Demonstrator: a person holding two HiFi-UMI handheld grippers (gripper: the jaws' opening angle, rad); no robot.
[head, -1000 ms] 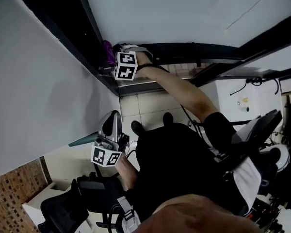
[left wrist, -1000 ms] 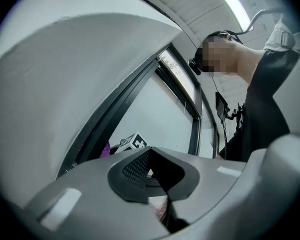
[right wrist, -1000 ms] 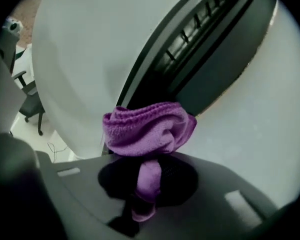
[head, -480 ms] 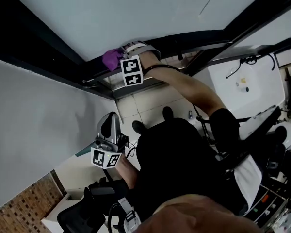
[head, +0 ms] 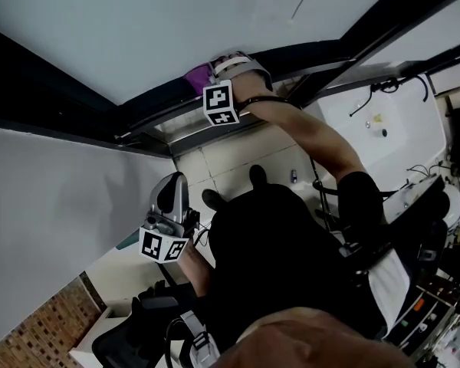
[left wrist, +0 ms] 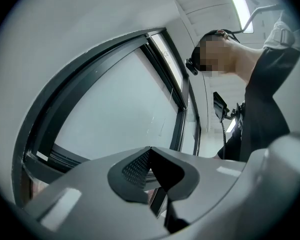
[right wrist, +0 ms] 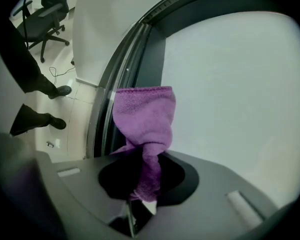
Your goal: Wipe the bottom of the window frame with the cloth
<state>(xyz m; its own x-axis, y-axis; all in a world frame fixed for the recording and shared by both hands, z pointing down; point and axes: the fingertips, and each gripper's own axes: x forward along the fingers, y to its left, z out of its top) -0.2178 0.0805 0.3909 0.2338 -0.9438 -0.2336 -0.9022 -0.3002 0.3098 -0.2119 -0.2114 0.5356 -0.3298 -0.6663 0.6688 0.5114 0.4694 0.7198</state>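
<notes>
Right claw (right wrist: 145, 184) clamps cloth (right wrist: 142, 119), its length pointing ahead toward window frame (right wrist: 152, 54); left claw (left wrist: 150, 156) closed

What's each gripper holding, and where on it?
Right gripper pinches the purple cloth by its bunched end; left gripper is shut on nothing.

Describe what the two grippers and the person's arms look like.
The left gripper and right gripper both have light grey moulded shells around a dark recess. The left one shows a dotted black pad. The left cube and right cube are white with black square markers. The person wears a black short sleeve, and the forearms are bare.
</notes>
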